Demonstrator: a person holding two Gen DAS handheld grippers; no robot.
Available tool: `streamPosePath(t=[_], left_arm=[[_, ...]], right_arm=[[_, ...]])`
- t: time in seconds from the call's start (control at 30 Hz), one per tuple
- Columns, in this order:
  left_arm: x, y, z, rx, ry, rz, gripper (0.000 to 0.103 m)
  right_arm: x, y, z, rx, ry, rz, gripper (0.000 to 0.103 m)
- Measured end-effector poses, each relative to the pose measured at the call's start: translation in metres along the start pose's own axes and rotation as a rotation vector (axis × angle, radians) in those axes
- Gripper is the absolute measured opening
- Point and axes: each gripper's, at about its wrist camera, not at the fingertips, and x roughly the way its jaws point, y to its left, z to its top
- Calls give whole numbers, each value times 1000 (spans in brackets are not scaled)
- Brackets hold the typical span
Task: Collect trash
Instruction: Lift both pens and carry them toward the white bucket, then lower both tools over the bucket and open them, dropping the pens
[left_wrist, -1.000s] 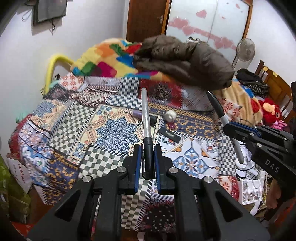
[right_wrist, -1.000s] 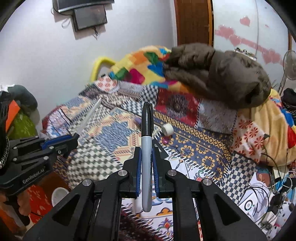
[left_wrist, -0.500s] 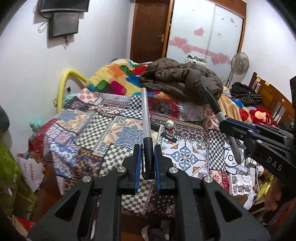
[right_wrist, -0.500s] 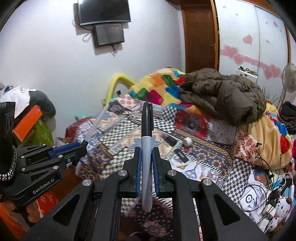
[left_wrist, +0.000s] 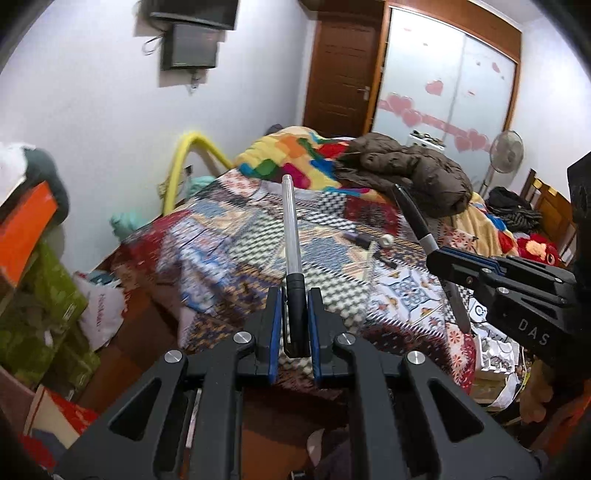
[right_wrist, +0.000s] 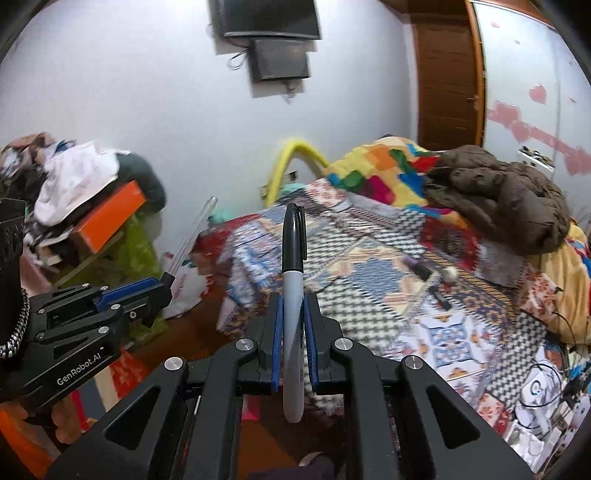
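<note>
Compared with a second earlier, both wrist views had pulled back from the bed (left_wrist: 258, 236): the patchwork cover that had filled the frames sat smaller, in the middle and right, and more wall, floor and clutter showed at the left. That suggested the two picked-up items were being carried off the bed toward wherever trash goes; no bin was visible.

The left gripper (left_wrist: 294, 325), low in the centre of its view, stayed pinched on a clear pen (left_wrist: 290, 229) with a black end, pointing up the frame. The right gripper (right_wrist: 293, 332) likewise stayed clamped on a grey marker (right_wrist: 293, 280) with a black cap, standing upright in its frame.

Small items were left on the cover at centre right, among them a white ball (right_wrist: 450, 274) and some dark sticks; these looked like further trash to collect.

A brown jacket (left_wrist: 410, 173) lay over a bright blanket (left_wrist: 291, 155) at the bed's far end. A screen (right_wrist: 273, 37) hung on the white wall at the top, with a wooden door (left_wrist: 341, 74) and a heart-decorated wardrobe at upper right.
</note>
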Motion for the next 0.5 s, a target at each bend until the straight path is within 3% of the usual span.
streamPosePath(t=[0.27,0.5], left_arm=[[-23,72,-44,-91,40,94,12],[-13,132,-88,-171,128,163,12]], right_arm=[[30,71,-16,-71,61,97,10],[70,126,-38,-131,160,170,10]])
